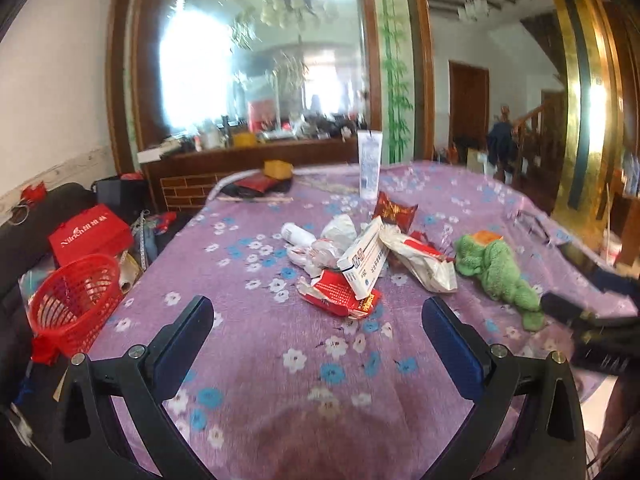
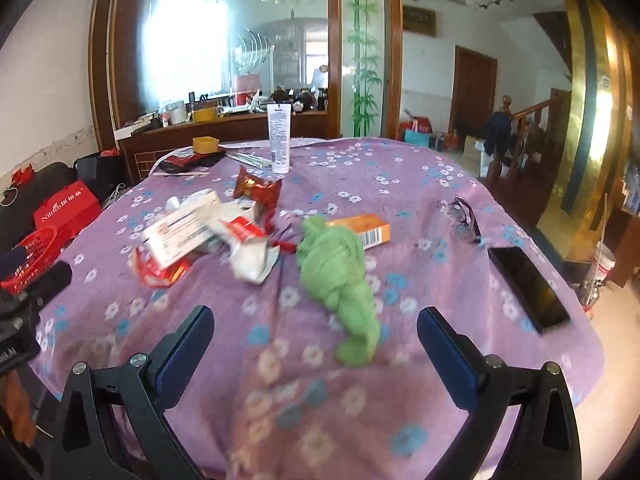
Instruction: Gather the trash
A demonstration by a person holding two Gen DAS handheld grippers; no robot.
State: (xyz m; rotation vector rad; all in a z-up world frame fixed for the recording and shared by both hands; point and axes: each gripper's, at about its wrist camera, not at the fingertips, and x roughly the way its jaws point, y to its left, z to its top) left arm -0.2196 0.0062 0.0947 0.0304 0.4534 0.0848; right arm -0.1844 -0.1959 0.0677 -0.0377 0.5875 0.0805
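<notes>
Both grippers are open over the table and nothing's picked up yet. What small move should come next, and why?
Probably ease the left gripper forward and down onto the crushed red-and-white carton. It is the nearest piece of the trash pile, lying almost between the open fingers, and the red basket waits off the table's left edge.

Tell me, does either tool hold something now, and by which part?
Nothing is held: left tool and right tool are both open above the tablecloth.

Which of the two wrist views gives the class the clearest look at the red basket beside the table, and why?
The left wrist view. There the red basket shows nearly whole, its open mouth and lattice wall plain, hanging at the table's left edge. The right wrist view catches only a strip of it at the far left, partly hidden behind the left gripper.
</notes>
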